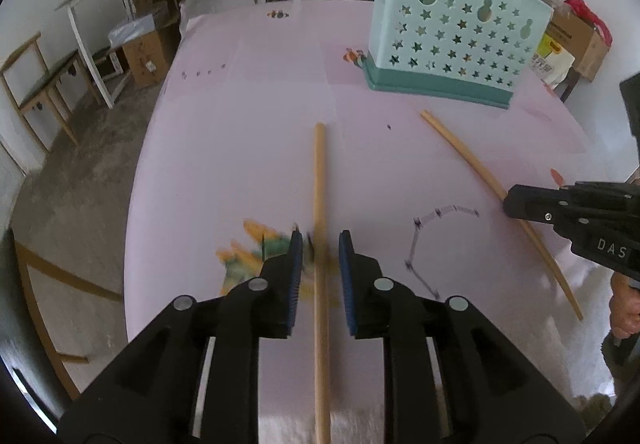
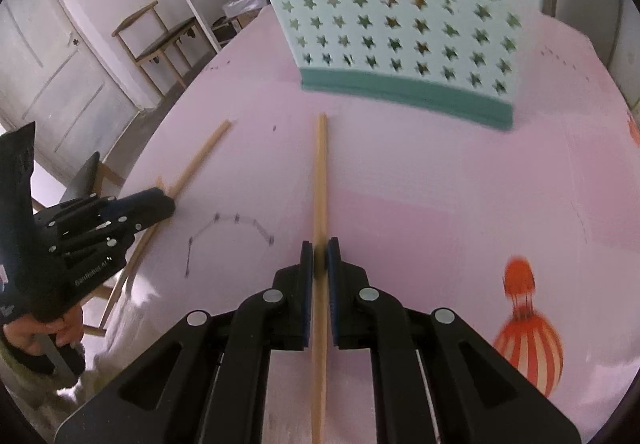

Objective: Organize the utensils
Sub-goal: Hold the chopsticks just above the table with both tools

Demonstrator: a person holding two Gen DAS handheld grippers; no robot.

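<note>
A mint utensil holder (image 1: pixel 452 39) with star-shaped holes stands at the far side of the pink table (image 1: pixel 240 163). In the left wrist view a wooden chopstick (image 1: pixel 319 171) runs between the fingers of my left gripper (image 1: pixel 320 244). The blue pads stand a little off it on both sides, so this gripper is open. The second chopstick (image 1: pixel 460 151) lies slanted to the right, with my right gripper (image 1: pixel 508 203) on it. In the right wrist view my right gripper (image 2: pixel 320 252) is shut on that chopstick (image 2: pixel 320 171), which points at the holder (image 2: pixel 400 23). My left gripper (image 2: pixel 170 203) is at the left, around the other chopstick (image 2: pixel 200 159).
The tablecloth carries prints, among them a red balloon (image 2: pixel 528 344). A person's hand (image 1: pixel 624 308) holds the right gripper at the table's near edge. Off the table to the left are a wooden chair (image 2: pixel 160 39), a white side table (image 1: pixel 120 3) and cardboard boxes (image 1: pixel 144 55).
</note>
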